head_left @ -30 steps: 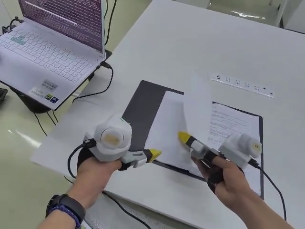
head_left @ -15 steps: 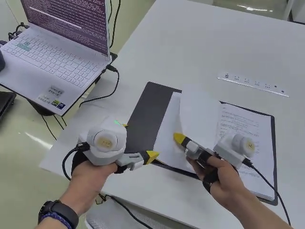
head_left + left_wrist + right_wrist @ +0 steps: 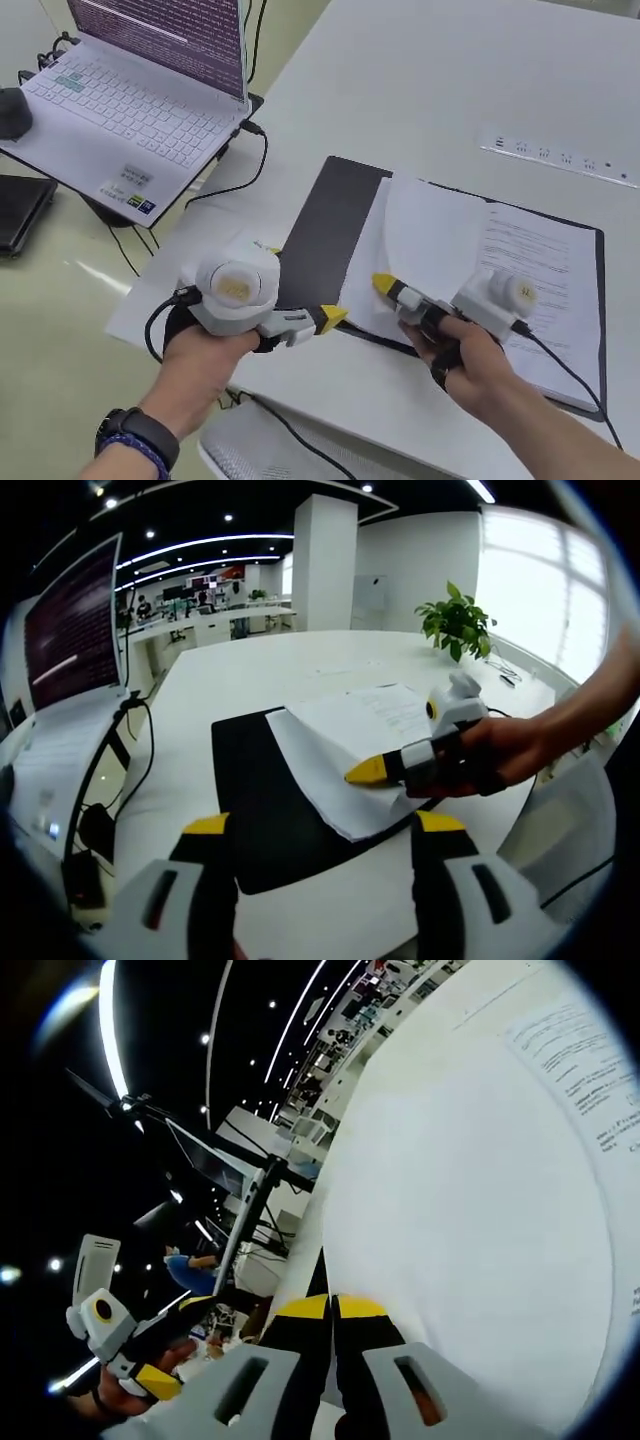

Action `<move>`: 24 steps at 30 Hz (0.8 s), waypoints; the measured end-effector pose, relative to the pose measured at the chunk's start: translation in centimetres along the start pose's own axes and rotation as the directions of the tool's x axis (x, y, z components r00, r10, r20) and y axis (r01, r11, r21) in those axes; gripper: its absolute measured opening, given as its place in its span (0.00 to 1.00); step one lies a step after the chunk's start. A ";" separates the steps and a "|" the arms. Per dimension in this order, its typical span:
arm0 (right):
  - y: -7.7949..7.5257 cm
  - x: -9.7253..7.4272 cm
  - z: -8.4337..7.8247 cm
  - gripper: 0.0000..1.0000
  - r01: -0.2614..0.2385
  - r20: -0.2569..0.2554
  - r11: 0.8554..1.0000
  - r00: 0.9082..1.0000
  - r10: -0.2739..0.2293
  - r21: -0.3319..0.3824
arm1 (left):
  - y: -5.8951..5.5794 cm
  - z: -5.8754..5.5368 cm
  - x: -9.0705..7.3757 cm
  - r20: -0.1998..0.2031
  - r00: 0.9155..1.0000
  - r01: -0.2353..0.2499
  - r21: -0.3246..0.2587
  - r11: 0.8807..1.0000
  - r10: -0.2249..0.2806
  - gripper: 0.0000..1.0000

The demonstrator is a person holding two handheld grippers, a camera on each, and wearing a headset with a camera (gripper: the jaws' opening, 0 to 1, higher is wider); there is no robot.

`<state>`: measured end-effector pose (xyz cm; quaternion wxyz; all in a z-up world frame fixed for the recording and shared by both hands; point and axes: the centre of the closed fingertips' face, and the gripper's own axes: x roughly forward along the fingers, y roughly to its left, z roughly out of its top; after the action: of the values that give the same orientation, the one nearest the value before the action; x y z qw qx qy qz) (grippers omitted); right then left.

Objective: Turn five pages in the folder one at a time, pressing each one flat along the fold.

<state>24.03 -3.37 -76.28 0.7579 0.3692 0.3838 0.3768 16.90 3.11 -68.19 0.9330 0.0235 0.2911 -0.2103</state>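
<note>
A black folder [image 3: 325, 225] lies open on the white table, its bare left cover [image 3: 255, 800] showing and printed pages [image 3: 545, 270] stacked on its right half. My right gripper [image 3: 385, 287] is shut on the lower edge of one white page [image 3: 435, 235], which curls up and over toward the left cover. In the right gripper view the yellow-tipped jaws [image 3: 332, 1307] pinch that page [image 3: 470, 1210]. My left gripper [image 3: 328, 319] hovers just off the folder's near edge, open with nothing between its jaws [image 3: 322, 823]. The right gripper [image 3: 372, 770] shows ahead of it.
An open laptop [image 3: 150, 90] stands at the left on a lower surface, with a mouse [image 3: 12, 112] and cables [image 3: 235, 180] running past the table corner. A white power strip [image 3: 560, 160] lies behind the folder. A potted plant [image 3: 460, 630] stands far off.
The held page has leaned from nearly upright over toward the left cover. The left gripper has stayed near the folder's front edge. The head camera has shifted.
</note>
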 end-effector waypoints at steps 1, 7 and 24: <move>-0.3 0.1 -0.1 0.00 0.005 -0.001 1.000 1.000 -0.005 0.008 | 0.0 0.0 0.0 0.000 1.000 -0.001 -0.002 1.000 0.001 0.71; -1.5 0.9 -1.0 0.00 0.027 -0.014 0.999 1.000 -0.026 0.023 | 0.2 -0.4 -0.3 -0.009 1.000 -0.012 -0.013 1.000 0.012 0.71; 0.1 1.3 -1.3 0.20 -0.029 -0.018 0.999 0.999 0.030 0.045 | -1.2 -1.3 0.4 -0.032 0.999 -0.003 -0.030 1.000 0.002 0.71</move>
<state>23.40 -1.81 -77.14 0.7403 0.3879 0.3937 0.3828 16.05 2.10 -69.39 0.9288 0.0132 0.3090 -0.2042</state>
